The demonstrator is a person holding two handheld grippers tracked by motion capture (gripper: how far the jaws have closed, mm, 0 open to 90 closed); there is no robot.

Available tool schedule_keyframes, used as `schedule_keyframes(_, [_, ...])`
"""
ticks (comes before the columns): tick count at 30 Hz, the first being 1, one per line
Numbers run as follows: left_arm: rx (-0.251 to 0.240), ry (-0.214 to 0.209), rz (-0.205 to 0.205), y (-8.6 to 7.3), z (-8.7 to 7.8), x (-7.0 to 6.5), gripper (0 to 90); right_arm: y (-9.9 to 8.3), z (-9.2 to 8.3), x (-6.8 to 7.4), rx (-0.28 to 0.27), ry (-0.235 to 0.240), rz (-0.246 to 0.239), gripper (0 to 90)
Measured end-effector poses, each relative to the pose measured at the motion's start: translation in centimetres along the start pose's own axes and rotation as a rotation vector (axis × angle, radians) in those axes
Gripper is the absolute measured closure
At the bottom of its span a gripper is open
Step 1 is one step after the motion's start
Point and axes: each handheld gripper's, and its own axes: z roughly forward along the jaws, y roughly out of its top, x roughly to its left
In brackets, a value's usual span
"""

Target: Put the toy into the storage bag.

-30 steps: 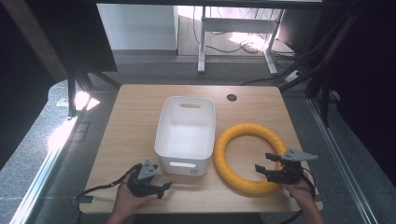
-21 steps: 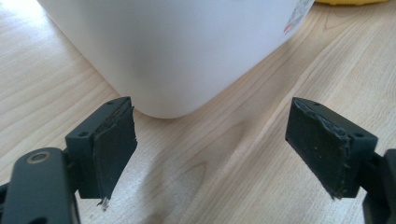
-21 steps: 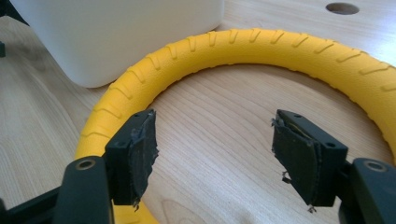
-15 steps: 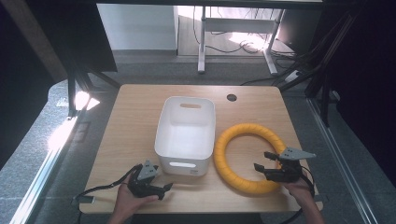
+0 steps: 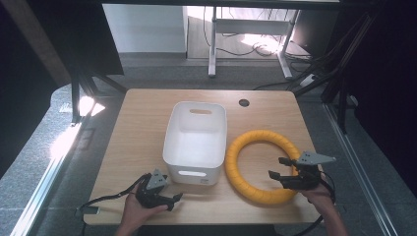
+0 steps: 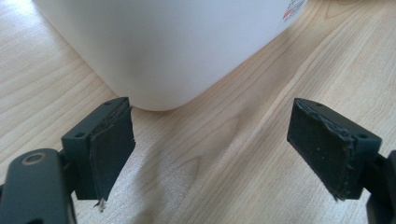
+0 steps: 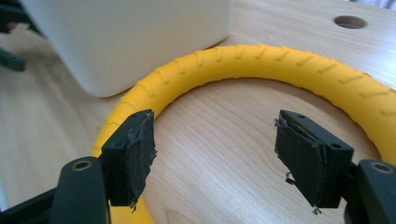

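A yellow ribbed ring lies flat on the wooden table, right of a white plastic bin. My right gripper is open at the ring's near right side, its jaws pointing left over the ring's hole. In the right gripper view the ring curves around and beyond the open jaws, and nothing is between them. My left gripper is open near the table's front edge, just in front of the bin's near left corner. Bare wood lies between its jaws.
The table has a round cable hole at the back, right of centre. The bin has handle slots in its near and far walls and holds nothing. A black cable trails left from the left gripper along the front edge.
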Motion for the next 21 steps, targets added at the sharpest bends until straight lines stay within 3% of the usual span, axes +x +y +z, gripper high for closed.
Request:
schedule_keyframes(8, [-0.004,-0.004,-0.012,0.1,-0.2,0.1,15.5,2.6,0.9,1.4,0.167,0.06,-0.124,28.8])
schedule_keyframes(16, [-0.004,-0.008,-0.014,0.1,-0.2,0.1,15.5,3.8,2.1,2.3,0.269,0.1,-0.181,29.1])
schedule_keyframes(21, [-0.004,-0.006,-0.012,0.2,-0.2,0.1,15.5,3.9,3.0,3.0,0.33,0.148,-0.2,29.7])
